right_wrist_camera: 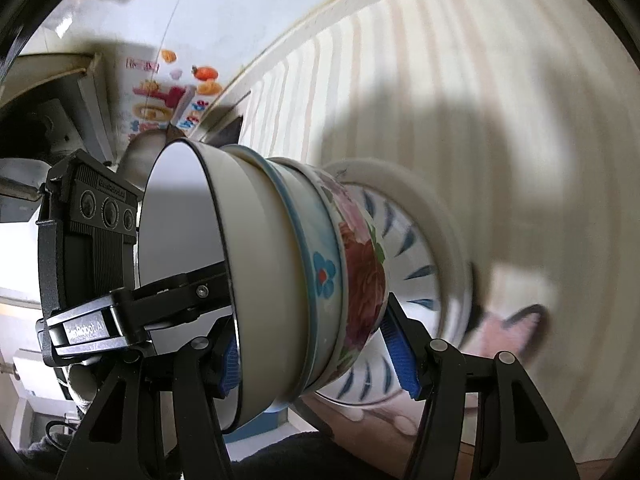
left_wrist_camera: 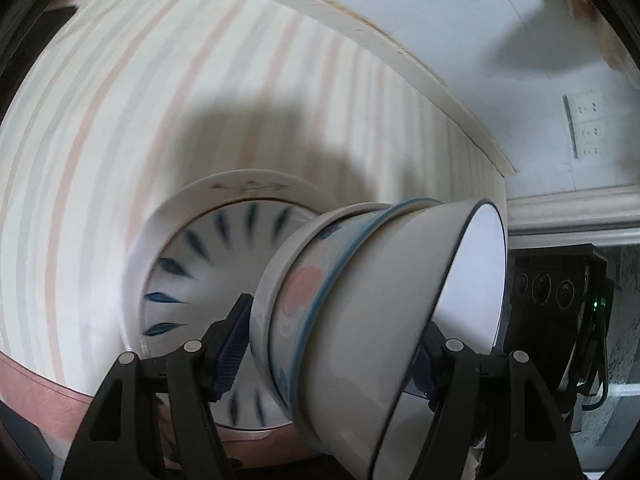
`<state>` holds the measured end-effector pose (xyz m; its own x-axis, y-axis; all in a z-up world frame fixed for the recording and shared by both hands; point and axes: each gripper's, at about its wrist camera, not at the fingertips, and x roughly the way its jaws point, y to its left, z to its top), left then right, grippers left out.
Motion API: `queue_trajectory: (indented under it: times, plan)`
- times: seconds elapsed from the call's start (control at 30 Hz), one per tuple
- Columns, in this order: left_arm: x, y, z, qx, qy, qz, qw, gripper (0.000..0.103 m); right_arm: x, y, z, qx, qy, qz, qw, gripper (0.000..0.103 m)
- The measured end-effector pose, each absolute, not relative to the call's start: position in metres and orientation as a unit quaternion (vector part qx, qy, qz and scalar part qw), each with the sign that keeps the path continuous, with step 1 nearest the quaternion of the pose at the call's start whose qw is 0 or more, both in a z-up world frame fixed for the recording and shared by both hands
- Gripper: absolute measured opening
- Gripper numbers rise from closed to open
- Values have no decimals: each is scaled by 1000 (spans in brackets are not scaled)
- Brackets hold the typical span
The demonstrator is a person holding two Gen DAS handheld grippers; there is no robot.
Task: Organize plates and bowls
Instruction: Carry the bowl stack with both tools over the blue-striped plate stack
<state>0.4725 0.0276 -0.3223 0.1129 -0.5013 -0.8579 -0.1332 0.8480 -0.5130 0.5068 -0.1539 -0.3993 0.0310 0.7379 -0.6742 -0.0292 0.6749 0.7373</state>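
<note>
White nested bowls (left_wrist_camera: 360, 320) are pinched from both sides; the left gripper (left_wrist_camera: 324, 344) and the right gripper (right_wrist_camera: 316, 356) are each clamped across the stack. It is held tilted above a striped cloth (left_wrist_camera: 120, 120), over a blue-flecked plate (left_wrist_camera: 208, 256).

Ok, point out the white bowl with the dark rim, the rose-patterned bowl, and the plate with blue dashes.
White bowl with the dark rim (right_wrist_camera: 256, 264): right wrist view, outer wall.
Rose-patterned bowl (right_wrist_camera: 364, 268): right wrist view, painted side.
Plate with blue dashes (left_wrist_camera: 188, 256): left wrist view, its dashed face.
</note>
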Motion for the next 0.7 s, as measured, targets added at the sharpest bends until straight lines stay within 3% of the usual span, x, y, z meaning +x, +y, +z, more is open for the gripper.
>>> queue_trajectory:
  times: [0.7]
  plan:
    - [477,49,-360,-272,674,-122,675,67,511,-108,-433,273,667,268,640,63]
